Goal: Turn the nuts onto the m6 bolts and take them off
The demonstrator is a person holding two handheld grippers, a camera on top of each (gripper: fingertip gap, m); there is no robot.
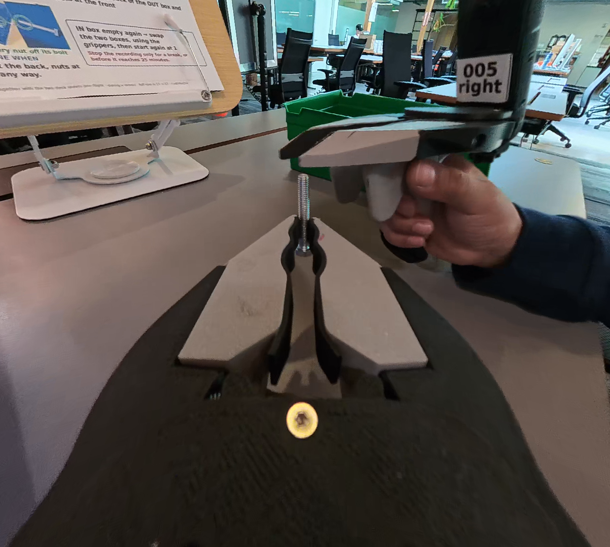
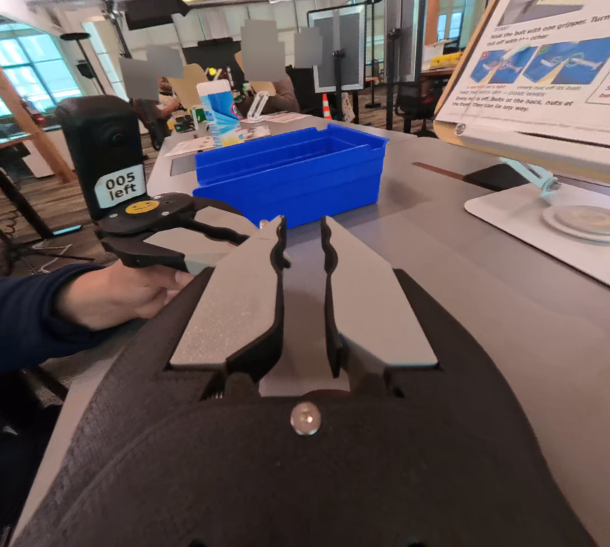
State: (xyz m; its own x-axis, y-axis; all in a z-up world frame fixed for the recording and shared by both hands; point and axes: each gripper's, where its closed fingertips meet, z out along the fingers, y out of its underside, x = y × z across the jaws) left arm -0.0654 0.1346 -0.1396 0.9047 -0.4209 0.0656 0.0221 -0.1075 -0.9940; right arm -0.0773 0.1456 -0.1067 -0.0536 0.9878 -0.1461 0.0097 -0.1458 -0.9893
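My left gripper [image 1: 303, 221] is shut on a silver bolt [image 1: 303, 198]. It holds the bolt upright, head down between the fingertips, with the threaded shank sticking up and bare. My right gripper [image 1: 292, 155] hovers sideways just above the bolt's tip. In the right wrist view my right gripper [image 2: 303, 224] is open with nothing between its fingers. The bolt's tip [image 2: 263, 223] shows just left of its left finger, where the left gripper [image 2: 246, 236] reaches in. No nut is in sight.
A green bin [image 1: 317, 122] stands behind the right gripper. A blue bin [image 2: 287, 191] stands ahead in the right wrist view. An instruction sheet on a white stand [image 1: 99, 175] is at the back of the grey table [image 1: 165, 250]. A wipes canister [image 2: 219, 115] stands behind the blue bin. Left and right tips are no more than a few centimetres apart.
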